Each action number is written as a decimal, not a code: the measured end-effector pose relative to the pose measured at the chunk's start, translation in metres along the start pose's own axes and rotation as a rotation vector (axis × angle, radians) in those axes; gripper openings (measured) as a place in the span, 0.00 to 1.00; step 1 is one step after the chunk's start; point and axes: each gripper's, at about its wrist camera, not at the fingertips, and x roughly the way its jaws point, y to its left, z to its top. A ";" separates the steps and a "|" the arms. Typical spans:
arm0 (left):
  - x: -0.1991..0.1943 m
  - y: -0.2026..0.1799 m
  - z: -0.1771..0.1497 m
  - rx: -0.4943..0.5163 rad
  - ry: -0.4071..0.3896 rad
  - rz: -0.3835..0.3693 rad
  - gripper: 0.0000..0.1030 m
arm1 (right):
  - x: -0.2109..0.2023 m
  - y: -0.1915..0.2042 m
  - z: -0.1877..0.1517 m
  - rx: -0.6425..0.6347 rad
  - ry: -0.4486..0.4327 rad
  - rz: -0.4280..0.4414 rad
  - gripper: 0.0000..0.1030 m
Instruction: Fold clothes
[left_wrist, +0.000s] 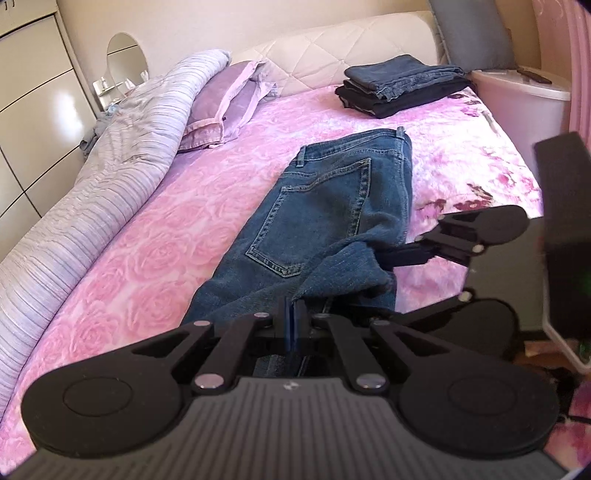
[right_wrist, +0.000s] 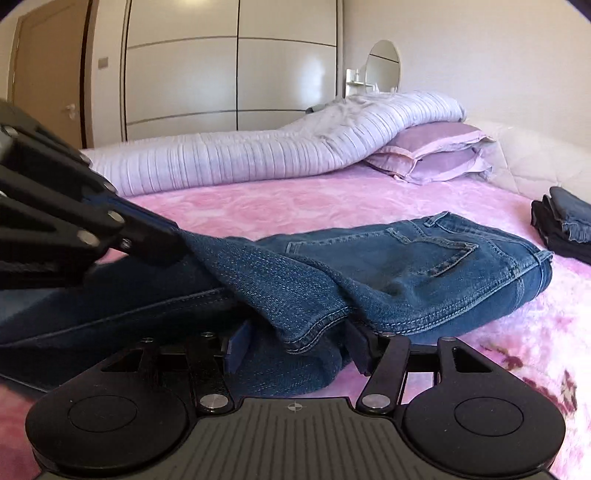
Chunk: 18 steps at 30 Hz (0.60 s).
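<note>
A pair of blue jeans (left_wrist: 332, 195) lies lengthwise on the pink rose-patterned bed (left_wrist: 147, 240), back pocket up and waistband toward the headboard. A leg end is folded back up over the thigh. My left gripper (left_wrist: 294, 308) is shut on that lifted denim at its left edge, and it also shows clamped on the cloth in the right wrist view (right_wrist: 173, 240). My right gripper (right_wrist: 297, 332) stands open, and the stitched leg hem (right_wrist: 310, 338) sits between its spread fingers (right_wrist: 236, 347). From the left wrist view, one right finger (left_wrist: 402, 255) reaches into the fold.
A stack of folded dark jeans (left_wrist: 399, 85) rests near the headboard, seen at the right edge in the right wrist view (right_wrist: 565, 229). A rolled striped duvet (left_wrist: 110, 155) and lilac pillows (left_wrist: 229, 99) line the far side. A white bedside unit (left_wrist: 524, 103) and wardrobe doors (right_wrist: 221, 74) border the bed.
</note>
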 end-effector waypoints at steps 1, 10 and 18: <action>-0.001 -0.002 0.000 0.011 -0.001 0.003 0.02 | 0.002 0.001 0.001 -0.004 -0.002 -0.015 0.43; -0.010 -0.051 -0.018 0.279 -0.020 0.004 0.03 | -0.051 -0.031 -0.001 -0.060 0.078 0.128 0.06; 0.001 -0.055 -0.031 0.230 -0.010 0.031 0.02 | -0.083 -0.044 -0.005 -0.090 0.082 0.179 0.00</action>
